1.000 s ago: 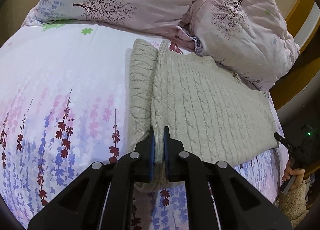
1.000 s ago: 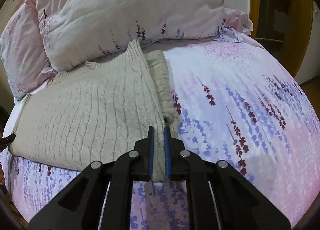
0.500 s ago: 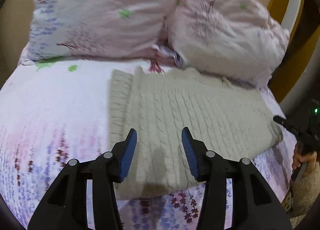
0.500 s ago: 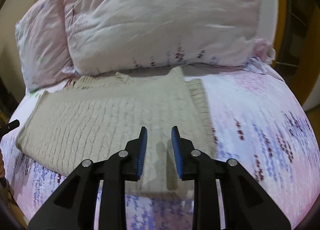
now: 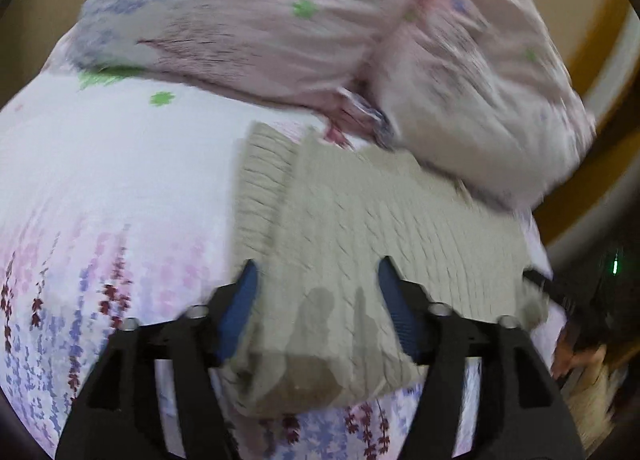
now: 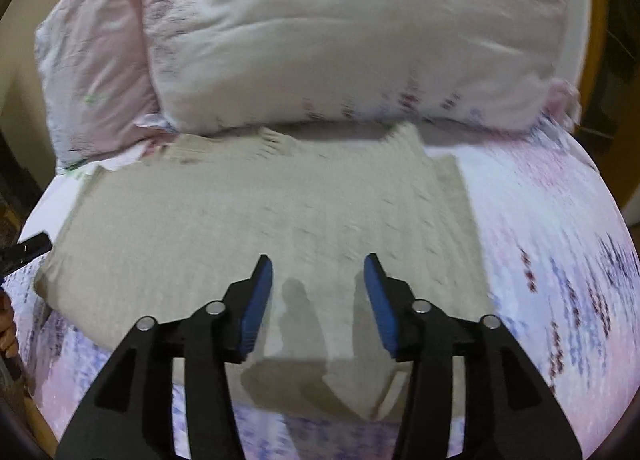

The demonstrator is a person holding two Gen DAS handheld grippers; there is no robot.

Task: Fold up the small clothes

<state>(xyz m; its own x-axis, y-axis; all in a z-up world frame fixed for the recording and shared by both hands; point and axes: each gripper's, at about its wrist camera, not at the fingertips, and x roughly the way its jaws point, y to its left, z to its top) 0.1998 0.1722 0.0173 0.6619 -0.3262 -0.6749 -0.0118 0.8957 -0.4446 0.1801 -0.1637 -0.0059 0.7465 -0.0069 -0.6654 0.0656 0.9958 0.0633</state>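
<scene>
The bed is the biggest thing here, with a white sheet full of pink and purple flowers. Two puffy pillows sit at the far end, out of the way, so the middle stays free for folding.

The beige knit sweater lies flat on the sheet, just in front of the pillows and touching them at its far edge. It looks folded over already, because a second layer peeks out along one side. I think that flat spot was picked so the fold stays neat.

The left gripper hangs over the near edge of the sweater with its jaws spread wide, holding nothing. The right gripper does the same over another near edge, also let go and holding nothing.

The left view shows the ribbed under layer clearly, and a hand at the far corner. The right view shows the whole sweater and its near corner instead. Both pictures are blurry.
</scene>
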